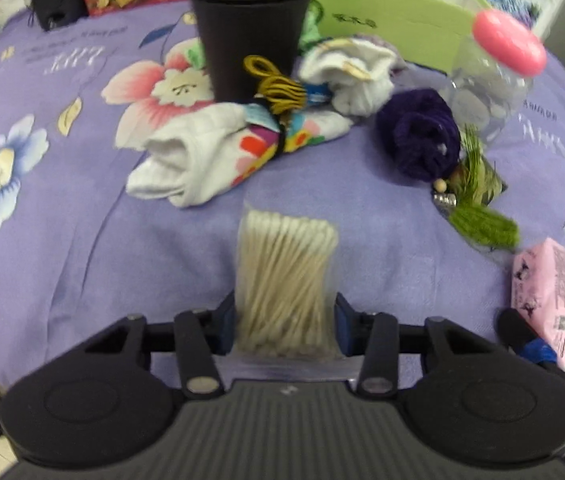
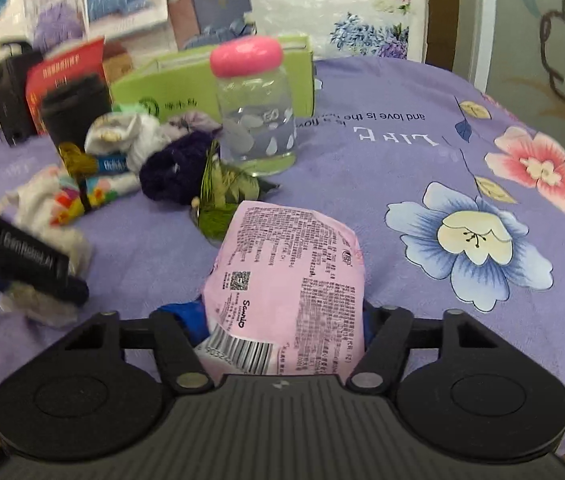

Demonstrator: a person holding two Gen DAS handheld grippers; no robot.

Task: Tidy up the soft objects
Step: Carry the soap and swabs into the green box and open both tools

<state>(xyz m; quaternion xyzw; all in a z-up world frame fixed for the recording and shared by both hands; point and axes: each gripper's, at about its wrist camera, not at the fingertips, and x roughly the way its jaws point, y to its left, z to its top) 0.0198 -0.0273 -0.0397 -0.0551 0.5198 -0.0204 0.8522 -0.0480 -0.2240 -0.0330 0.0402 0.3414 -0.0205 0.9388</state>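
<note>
In the left wrist view, your left gripper [image 1: 286,316] is clamped on a clear bag of cotton swabs [image 1: 287,276], one blue pad on each side of the bag's lower half, and the bag stands out over the purple floral cloth [image 1: 62,260] covering the worktop. Ahead lies an unsorted cluster: a rolled white sock with a coloured print [image 1: 210,152], a second white sock bundle [image 1: 356,76], a dark purple knitted piece [image 1: 418,136], a green tassel charm [image 1: 482,220] and a yellow thread skein [image 1: 278,84] against a black cup [image 1: 250,28]. Judge the task as early: nothing here is grouped or placed in a container, and most soft items remain loose. At the right edge of this view a pink tissue pack [image 1: 554,300] shows only in part. In the right wrist view, your right gripper [image 2: 282,320] grips that pink tissue pack [image 2: 286,280] near its barcode end, its jaws closed against both sides of the pack, which is raised over the cloth. This view adds what the left one lacks: the whole clear jar with a pink lid [image 2: 256,108], the open side of the green box [image 2: 186,84] behind the cluster, and bare cloth to the right. Part of the left gripper [image 2: 22,264] enters at the left edge, blurred. Neither view shows a destination for the two held items.
</note>
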